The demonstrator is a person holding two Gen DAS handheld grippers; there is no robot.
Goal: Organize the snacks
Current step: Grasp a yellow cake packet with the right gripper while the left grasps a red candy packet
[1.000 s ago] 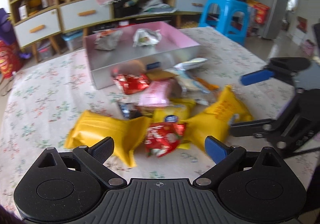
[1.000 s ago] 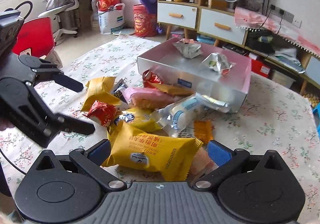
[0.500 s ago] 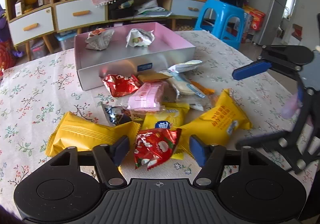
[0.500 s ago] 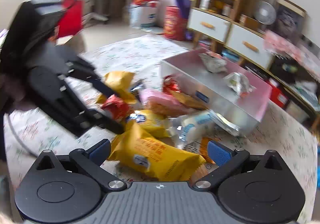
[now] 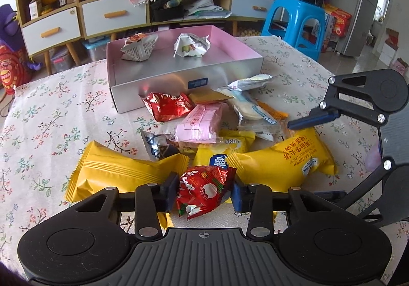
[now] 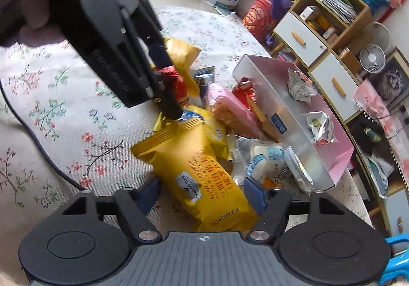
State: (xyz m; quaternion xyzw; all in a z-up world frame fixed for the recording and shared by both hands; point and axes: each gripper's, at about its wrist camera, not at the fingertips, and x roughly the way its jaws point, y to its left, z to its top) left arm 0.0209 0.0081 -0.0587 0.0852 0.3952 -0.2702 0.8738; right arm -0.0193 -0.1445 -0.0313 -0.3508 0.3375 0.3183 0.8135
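The bench (image 5: 46, 112) holds a silver box with a pink inside (image 5: 230, 48) at 12 o'clock, with two snacks in it already. A heap of snacks lies just in front of it. A moment ago both claws were wide open. Now the right claw (image 6: 202, 192) has closed partway around the big yellow waffle pack (image 6: 196, 166), and the left claw (image 5: 203, 192) has squeezed shut on the small red candy pack (image 5: 204, 189) at 6 o'clock. I think both can go in the box next

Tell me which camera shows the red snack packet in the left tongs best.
The left wrist view: the red snack packet sits front and centre, pinched between the left tongs, print legible. In the right wrist view the packet is only a sliver, mostly hidden behind the tongs.
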